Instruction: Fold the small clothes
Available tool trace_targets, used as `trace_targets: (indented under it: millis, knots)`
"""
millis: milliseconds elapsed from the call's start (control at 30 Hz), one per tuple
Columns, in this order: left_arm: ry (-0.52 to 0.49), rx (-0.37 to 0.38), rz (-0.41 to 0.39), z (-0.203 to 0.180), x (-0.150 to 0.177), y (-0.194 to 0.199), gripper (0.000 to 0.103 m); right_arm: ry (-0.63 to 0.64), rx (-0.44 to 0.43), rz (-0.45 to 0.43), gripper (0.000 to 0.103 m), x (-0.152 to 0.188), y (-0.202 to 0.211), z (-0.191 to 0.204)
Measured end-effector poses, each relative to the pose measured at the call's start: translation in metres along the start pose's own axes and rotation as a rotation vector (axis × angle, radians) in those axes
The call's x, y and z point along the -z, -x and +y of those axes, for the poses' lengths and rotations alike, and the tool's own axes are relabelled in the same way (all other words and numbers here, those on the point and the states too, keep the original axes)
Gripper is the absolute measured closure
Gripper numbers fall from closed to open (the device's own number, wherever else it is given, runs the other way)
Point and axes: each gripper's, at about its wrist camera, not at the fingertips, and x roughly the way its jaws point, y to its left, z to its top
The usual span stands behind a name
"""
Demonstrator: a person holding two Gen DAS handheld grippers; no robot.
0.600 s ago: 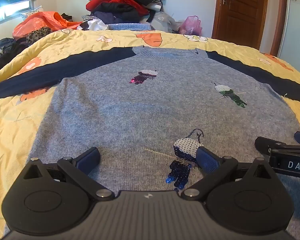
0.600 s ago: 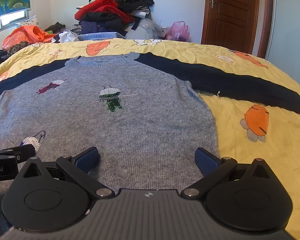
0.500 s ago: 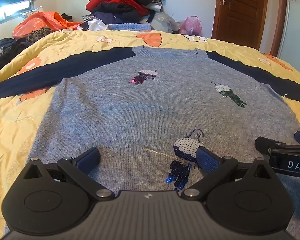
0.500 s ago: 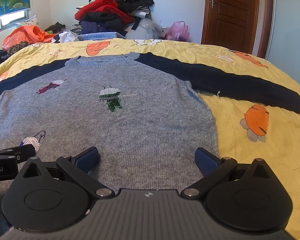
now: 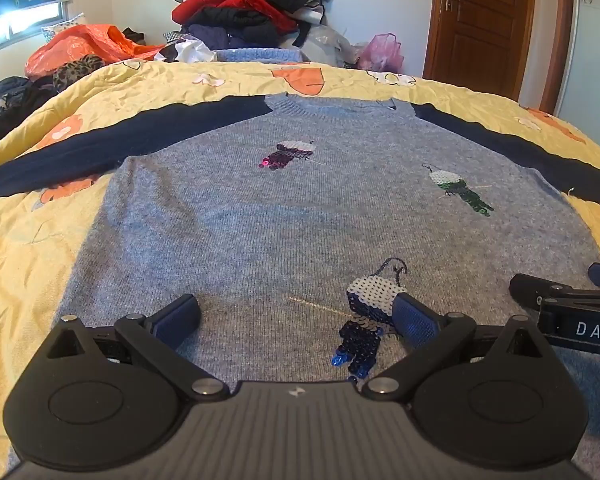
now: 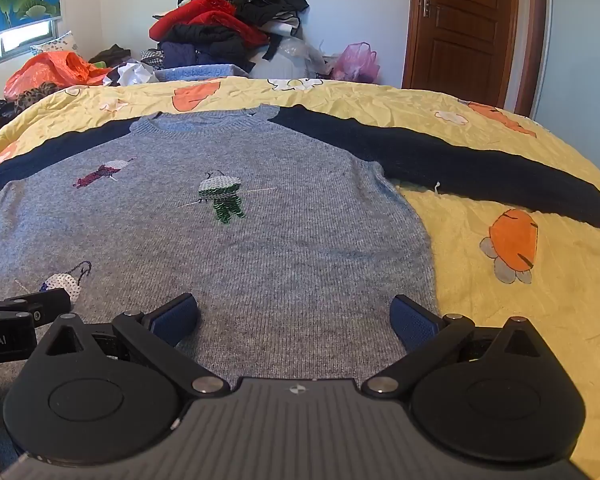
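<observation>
Covering the bed, a yellow quilt [image 5: 28, 240] with orange carrot prints carries a grey knit sweater [image 5: 284, 216] spread flat, its navy sleeves stretched out sideways. Sequin figures dot its front. Above the near hem, the left gripper [image 5: 296, 320] and right gripper [image 6: 296, 318] hover side by side, jaws spread wide, pinching nothing.

This is a bedroom in a home. A bed [image 6: 500, 320] takes up most of the view, spread with a yellow quilt printed with orange carrots. Behind it, against the pale wall, sits a heap of clothes [image 5: 252, 12] and some plastic bags [image 6: 356, 62]. A brown wooden door [image 6: 456, 24] stands in the corner, and a window [image 5: 20, 28] with a lotus-print blind lets in daylight.
</observation>
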Motion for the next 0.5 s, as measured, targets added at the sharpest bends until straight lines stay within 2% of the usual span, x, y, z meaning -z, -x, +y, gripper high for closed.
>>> trace_targets:
  millis: [500]
  knots:
    - [0.003, -0.004, -0.008, -0.0009, 0.0001, 0.0026, 0.0, 0.0, 0.0, 0.0, 0.0, 0.0001, 0.0004, -0.0003]
